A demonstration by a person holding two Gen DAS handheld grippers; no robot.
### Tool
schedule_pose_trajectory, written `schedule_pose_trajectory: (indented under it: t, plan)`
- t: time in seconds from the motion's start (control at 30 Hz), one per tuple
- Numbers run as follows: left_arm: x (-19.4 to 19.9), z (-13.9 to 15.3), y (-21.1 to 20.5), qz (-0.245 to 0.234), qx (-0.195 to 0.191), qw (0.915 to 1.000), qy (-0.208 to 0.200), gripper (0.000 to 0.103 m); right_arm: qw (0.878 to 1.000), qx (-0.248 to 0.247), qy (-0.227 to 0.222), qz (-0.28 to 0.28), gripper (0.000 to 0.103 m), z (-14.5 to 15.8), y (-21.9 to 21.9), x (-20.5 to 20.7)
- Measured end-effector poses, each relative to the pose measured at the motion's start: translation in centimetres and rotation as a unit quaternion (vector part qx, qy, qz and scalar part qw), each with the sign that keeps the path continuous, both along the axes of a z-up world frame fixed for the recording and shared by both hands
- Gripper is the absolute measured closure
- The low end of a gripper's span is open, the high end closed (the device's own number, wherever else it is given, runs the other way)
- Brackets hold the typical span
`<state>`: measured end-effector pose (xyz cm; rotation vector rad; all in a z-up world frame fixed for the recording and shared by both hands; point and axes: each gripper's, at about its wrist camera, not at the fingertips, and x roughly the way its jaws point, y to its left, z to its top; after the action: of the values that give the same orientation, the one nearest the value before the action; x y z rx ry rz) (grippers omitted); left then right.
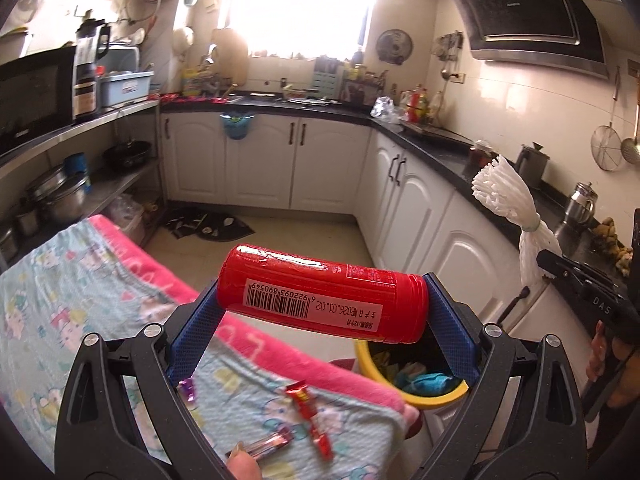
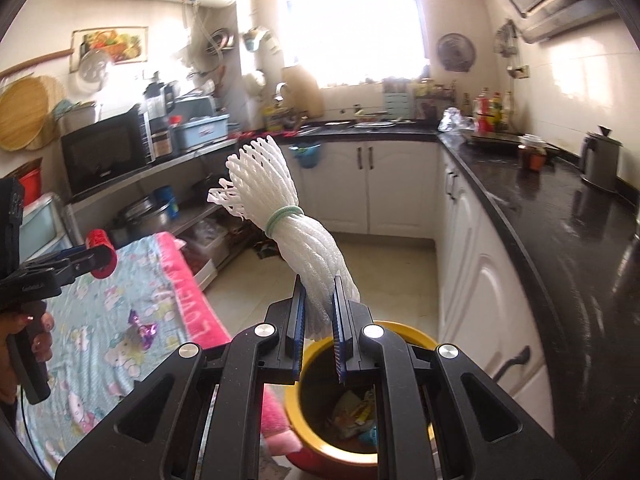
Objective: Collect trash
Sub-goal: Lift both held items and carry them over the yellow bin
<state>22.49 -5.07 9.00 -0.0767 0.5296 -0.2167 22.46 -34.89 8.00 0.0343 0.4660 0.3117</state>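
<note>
**Inspector A:** We take the yellow bin [image 2: 362, 330] as our reference. We find the left gripper [image 1: 322, 304] clenched on a red bottle [image 1: 320, 292]. The blue pads [image 1: 448, 320] press on its two ends, so its long axis runs across the jaws. In the left wrist view it lies nearly level, sloping slightly down to the right. Its barcode label faces the camera. The bottle hangs just above the bin's rim, toward the table side.

**Inspector B:** We concur. We record the right gripper [image 2: 319, 306] nearly closed, grasping a bundle of white foam netting [image 2: 288, 232]. Its lower end is pinched between the pads. Its long axis rises from the jaws and leans up and to the left in the right wrist view. A pale green band [image 2: 285, 216] cinches it partway up, and the frayed end splays above that. The bundle stands over the near side of the bin.

**Inspector A:** We see scraps of paper and wrapper already lying inside the bin.

**Inspector B:** Left of the bin we note the table's patterned cloth [image 1: 72, 292]. On it lie a red wrapper [image 1: 310, 416], a purple wrapper [image 2: 141, 330] and a small clear tube [image 1: 268, 442]. The tube's exact nature we cannot tell.
</note>
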Motion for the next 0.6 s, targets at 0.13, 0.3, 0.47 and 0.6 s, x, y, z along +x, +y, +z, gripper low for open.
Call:
schedule_pose_trajectory:
  t: [0.13,0.3,0.47,0.6]
  plan:
    - [0.7,-0.2,-1.7,-0.017,-0.006,0.9998,0.001,0.016,1.000,0.004,-0.001,-0.019,0.091,-0.2,-1.6,-0.2]
    - [1.7,-1.1,-4.2,-0.041,-0.009,0.9991,0.010,0.016,0.999,0.005,0.008,-0.037,0.091,-0.9,-3.0,-0.2]
    - [2.9,-2.4,-6.7,-0.064,-0.015,0.9975,0.024,0.016,0.998,0.010,0.017,-0.055,0.091,-1.7,-4.0,-0.1]
    - [4.3,-3.9,-8.5,-0.083,-0.023,0.9953,0.045,0.016,0.997,-0.008,0.023,-0.078,0.091,-2.7,-4.5,0.1]
